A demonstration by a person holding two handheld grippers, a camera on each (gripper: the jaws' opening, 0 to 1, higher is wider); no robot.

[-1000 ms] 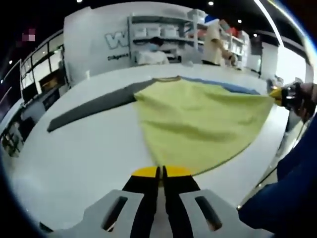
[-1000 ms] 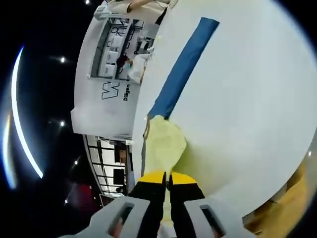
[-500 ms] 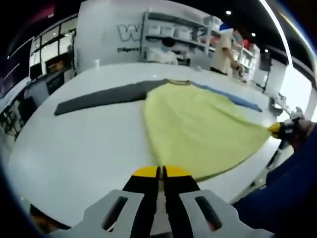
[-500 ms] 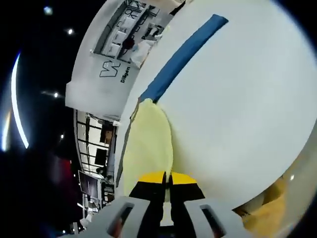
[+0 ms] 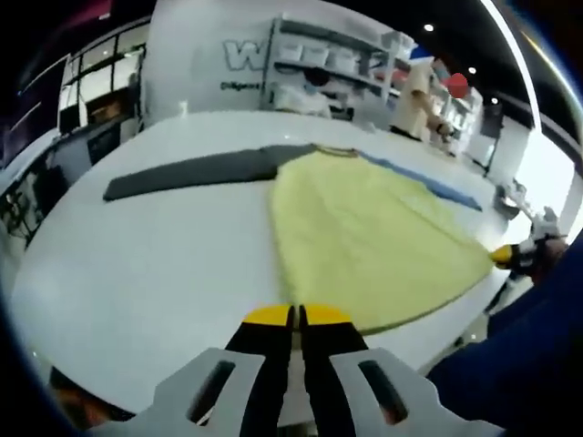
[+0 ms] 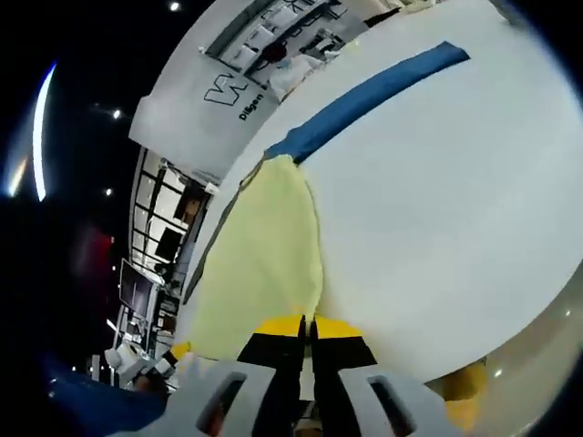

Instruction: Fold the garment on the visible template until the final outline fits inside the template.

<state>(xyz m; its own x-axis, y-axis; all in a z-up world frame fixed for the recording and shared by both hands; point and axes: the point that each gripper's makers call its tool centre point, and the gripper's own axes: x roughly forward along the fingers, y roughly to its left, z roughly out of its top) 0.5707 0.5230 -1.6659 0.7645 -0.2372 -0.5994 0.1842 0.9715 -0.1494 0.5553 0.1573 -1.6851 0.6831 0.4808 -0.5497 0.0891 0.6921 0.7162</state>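
Left gripper view: our left gripper (image 5: 298,316) has its fingers clenched on the hem of the yellow garment (image 5: 373,241), spread ahead over the white table (image 5: 155,264). Right gripper view: right gripper (image 6: 307,325) likewise pinches the garment's hem, blue sleeve (image 6: 369,96) stretching beyond.

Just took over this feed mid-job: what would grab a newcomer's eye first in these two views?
The yellow garment body spread across the white table, with each gripper shut on a hem corner: the left gripper at the near edge, the right gripper at the other corner. Next, its mismatched sleeves: the dark grey sleeve stretched out one way and the blue sleeve the other.
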